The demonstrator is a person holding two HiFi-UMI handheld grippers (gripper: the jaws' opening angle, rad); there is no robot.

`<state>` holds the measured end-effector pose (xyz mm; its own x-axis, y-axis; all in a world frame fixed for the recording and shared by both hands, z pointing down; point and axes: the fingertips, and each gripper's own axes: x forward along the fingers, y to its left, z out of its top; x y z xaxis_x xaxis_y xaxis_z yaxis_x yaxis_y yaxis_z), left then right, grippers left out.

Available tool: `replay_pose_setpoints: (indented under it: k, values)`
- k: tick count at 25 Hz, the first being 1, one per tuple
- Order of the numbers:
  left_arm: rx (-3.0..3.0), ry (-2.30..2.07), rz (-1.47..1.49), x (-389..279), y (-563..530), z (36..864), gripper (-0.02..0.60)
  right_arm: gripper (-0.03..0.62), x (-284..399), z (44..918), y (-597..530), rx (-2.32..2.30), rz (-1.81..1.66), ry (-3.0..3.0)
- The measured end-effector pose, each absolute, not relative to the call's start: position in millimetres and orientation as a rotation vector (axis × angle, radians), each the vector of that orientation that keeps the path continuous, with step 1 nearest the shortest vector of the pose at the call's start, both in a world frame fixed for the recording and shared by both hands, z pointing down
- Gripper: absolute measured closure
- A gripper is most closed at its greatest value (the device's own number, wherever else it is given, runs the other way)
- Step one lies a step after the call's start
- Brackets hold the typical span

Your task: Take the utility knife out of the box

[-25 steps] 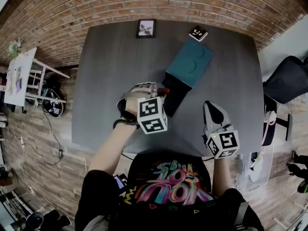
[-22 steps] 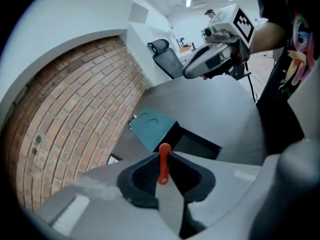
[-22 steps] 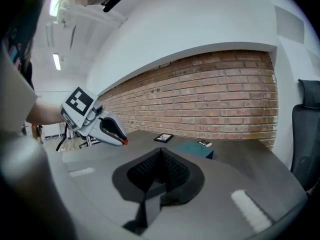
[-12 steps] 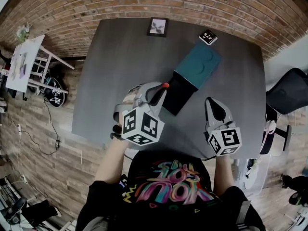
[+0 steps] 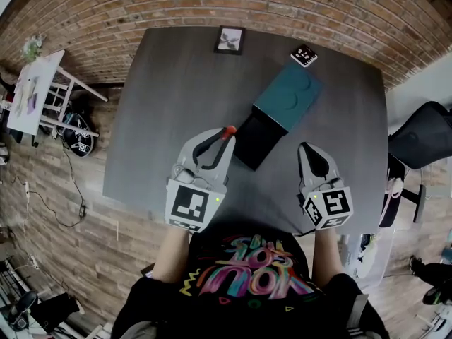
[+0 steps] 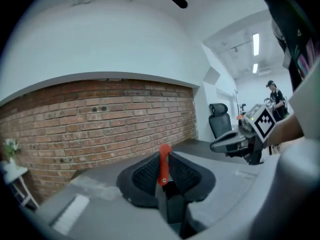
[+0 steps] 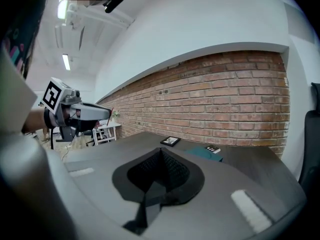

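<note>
- Now the slim red-orange utility knife stands upright, clamped between the left gripper's jaws, outside its box.
- Teal cardboard box, black tray slid out, lies on the dark grey table nearby.
- Right gripper: jaws together, empty.

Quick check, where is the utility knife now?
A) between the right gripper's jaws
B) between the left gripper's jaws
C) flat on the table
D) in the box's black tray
B: the left gripper view shows the red utility knife pinched in the left gripper, while the right gripper is shut on nothing.
</note>
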<state>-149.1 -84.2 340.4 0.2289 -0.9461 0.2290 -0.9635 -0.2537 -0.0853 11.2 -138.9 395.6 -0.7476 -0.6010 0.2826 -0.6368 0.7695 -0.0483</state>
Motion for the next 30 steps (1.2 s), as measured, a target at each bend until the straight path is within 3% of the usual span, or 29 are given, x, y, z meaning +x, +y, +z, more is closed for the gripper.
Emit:
replay_pose_setpoints:
  k: [8, 30]
  values:
    - [2.300, -1.916, 0.098, -175.9, -62.7, 354.2, 0.526, 0.595, 18.7, 394.3, -137.7, 1.006, 0.210, -2.708]
    - [2.335, -1.809, 0.185, -174.7, -56.1, 374.8, 0.526, 0.595, 14.7, 386.6, -121.3, 1.061, 0.254, -2.776]
